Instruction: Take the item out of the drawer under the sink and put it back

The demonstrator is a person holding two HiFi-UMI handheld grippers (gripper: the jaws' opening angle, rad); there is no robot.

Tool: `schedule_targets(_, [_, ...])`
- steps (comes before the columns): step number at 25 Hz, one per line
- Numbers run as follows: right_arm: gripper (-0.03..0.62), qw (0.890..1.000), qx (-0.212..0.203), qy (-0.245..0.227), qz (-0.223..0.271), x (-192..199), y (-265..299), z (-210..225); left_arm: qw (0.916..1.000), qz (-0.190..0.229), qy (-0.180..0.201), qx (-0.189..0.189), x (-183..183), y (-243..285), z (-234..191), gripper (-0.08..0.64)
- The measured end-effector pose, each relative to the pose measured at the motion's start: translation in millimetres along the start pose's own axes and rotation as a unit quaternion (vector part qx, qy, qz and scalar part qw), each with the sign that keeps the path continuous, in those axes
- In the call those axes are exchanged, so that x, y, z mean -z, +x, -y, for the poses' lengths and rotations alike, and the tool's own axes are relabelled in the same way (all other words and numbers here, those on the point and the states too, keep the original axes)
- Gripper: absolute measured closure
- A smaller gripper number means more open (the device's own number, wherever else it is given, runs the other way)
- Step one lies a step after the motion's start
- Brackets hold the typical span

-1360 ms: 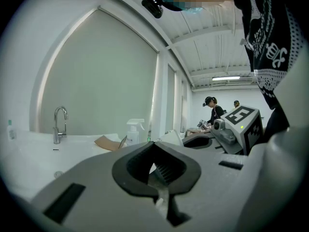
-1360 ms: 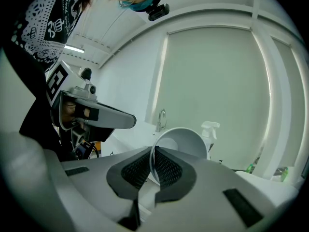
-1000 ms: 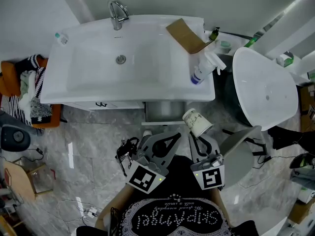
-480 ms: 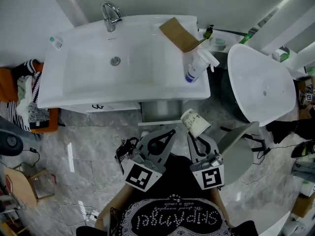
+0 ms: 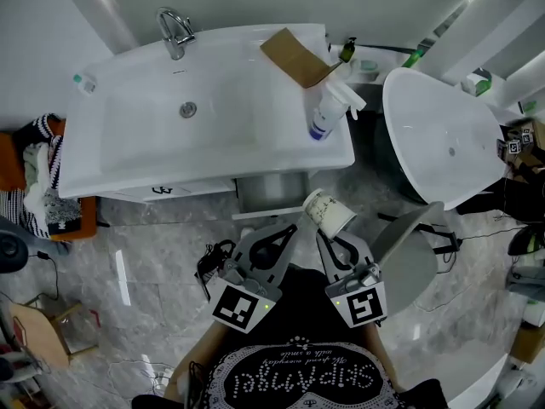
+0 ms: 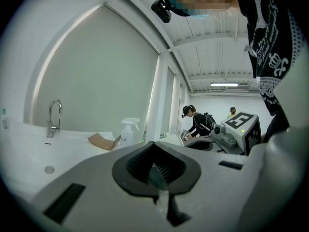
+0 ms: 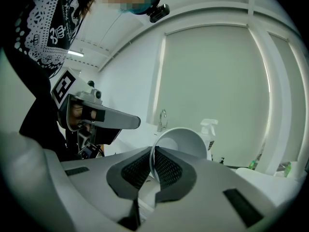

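While the sink has slid a little up and to the left in the head view over the last second, my grip has not altered. The paper cup stays out of what looks like the open drawer, which lies just beyond my fingertips. What is left, I judge, is putting it back. My right fingers are nearly pressed together, pinching the cup's thin wall at the rim. My left fingers, beside them, are closed tip to tip on nothing.
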State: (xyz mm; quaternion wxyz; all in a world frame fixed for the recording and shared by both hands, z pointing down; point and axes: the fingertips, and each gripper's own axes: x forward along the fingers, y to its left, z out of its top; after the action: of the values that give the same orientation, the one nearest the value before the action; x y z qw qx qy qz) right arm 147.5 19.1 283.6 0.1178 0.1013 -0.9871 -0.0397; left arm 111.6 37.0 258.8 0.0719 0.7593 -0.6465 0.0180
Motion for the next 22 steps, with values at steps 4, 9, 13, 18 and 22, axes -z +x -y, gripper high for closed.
schedule_targets(4, [0.568, 1.0, -0.005, 0.009, 0.001, 1, 1, 2, 0.9999, 0.003, -0.011, -0.009, 0, -2, -3, 0.56])
schedule_targets(9, [0.568, 0.999, -0.014, 0.034, -0.006, 7, 2, 6, 0.999, 0.015, -0.035, -0.023, -3, -4, -6, 0.56])
schedule_targets(13, [0.568, 0.998, -0.009, 0.055, -0.003, 9, 0, 12, 0.9991, 0.014, -0.033, -0.023, -2, -4, -6, 0.56])
schedule_targets(18, [0.569, 0.998, -0.009, 0.056, 0.006, 5, -5, 11, 0.9989, 0.013, -0.04, -0.021, -2, -5, -3, 0.56])
schedule_targets(22, [0.568, 0.998, -0.003, 0.06, 0.007, 5, -8, 11, 0.9991, 0.009, -0.038, -0.015, 0, -5, 1, 0.56])
